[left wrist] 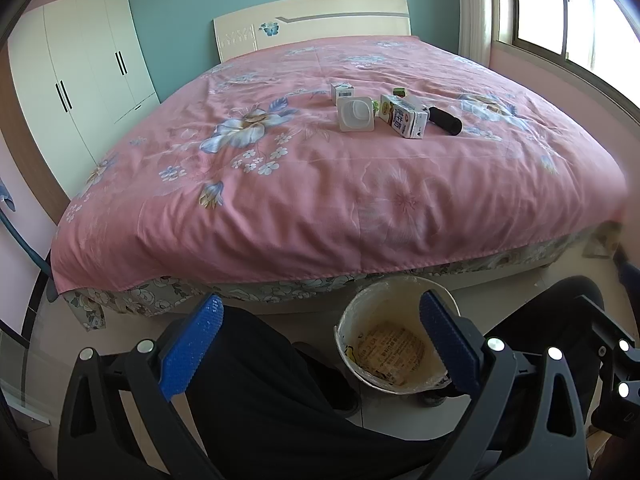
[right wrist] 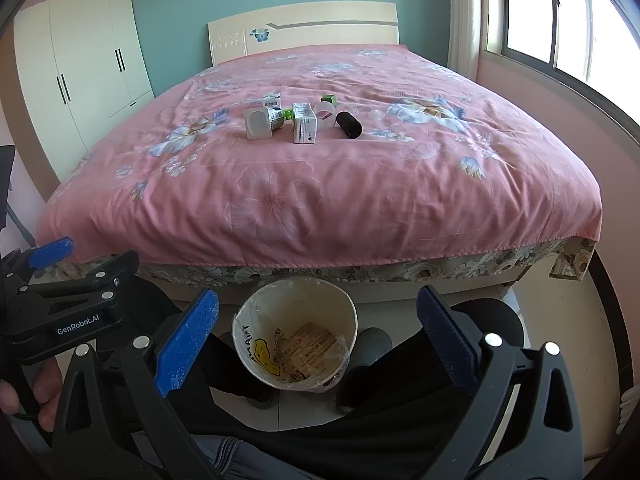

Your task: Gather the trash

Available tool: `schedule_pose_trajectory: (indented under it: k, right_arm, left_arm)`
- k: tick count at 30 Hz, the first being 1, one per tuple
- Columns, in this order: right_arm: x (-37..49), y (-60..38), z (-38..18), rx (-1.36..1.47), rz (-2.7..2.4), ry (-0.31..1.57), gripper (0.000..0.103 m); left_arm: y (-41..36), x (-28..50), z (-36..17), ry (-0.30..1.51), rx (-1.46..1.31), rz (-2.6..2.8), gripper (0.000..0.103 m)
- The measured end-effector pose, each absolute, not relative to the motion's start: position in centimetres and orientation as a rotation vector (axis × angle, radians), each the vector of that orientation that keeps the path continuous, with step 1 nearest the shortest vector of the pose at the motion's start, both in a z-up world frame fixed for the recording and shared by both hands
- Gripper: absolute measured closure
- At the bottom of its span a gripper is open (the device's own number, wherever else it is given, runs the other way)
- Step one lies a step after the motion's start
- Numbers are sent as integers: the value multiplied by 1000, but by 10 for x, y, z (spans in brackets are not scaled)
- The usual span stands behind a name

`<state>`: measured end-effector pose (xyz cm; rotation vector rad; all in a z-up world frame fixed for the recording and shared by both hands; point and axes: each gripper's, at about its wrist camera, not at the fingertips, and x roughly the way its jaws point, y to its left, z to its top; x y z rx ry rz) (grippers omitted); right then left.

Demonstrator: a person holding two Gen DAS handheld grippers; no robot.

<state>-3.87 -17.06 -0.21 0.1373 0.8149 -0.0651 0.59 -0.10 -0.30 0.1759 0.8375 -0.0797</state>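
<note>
Nothing is collected yet, judging by the layout: both claws hang low at the foot of the bed, each spread wide and empty. The left claw [left wrist: 320,332] and the right claw [right wrist: 318,328] frame the plastic-lined bucket [right wrist: 248,320] standing on the floor between the person's legs, just in front of the bed edge.

The trash lies in a tight cluster mid-bed, well apart from the claws: a white yogurt cup [left wrist: 356,114] on its side, a milk carton [left wrist: 402,116], a small barcode box [left wrist: 343,91], a black cylinder [left wrist: 445,120], a small green box [left wrist: 398,91], and a clear plastic cup [right wrist: 326,113] seen from the right wrist.

A sound first move is probably a long reach over the quilt to an outer piece, such as the black cylinder for the right claw, closing across its short axis so it does not roll. The carton likely dents if squeezed hard.

The pink floral quilt [left wrist: 320,200] is soft and wrinkled, so items may tip when nudged. A white wardrobe [left wrist: 80,72] stands to the left, a window [left wrist: 568,12] to the right, a cream headboard [left wrist: 312,16] against the teal wall.
</note>
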Motion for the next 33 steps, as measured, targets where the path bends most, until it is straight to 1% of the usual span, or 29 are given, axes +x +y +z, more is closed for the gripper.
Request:
schedule_pose_trajectory:
  k: [33]
  right_arm:
    - [-39,-162,-2,129,-29,817,6]
  left_arm:
    - [-2,4,-11,851,172,-82,3]
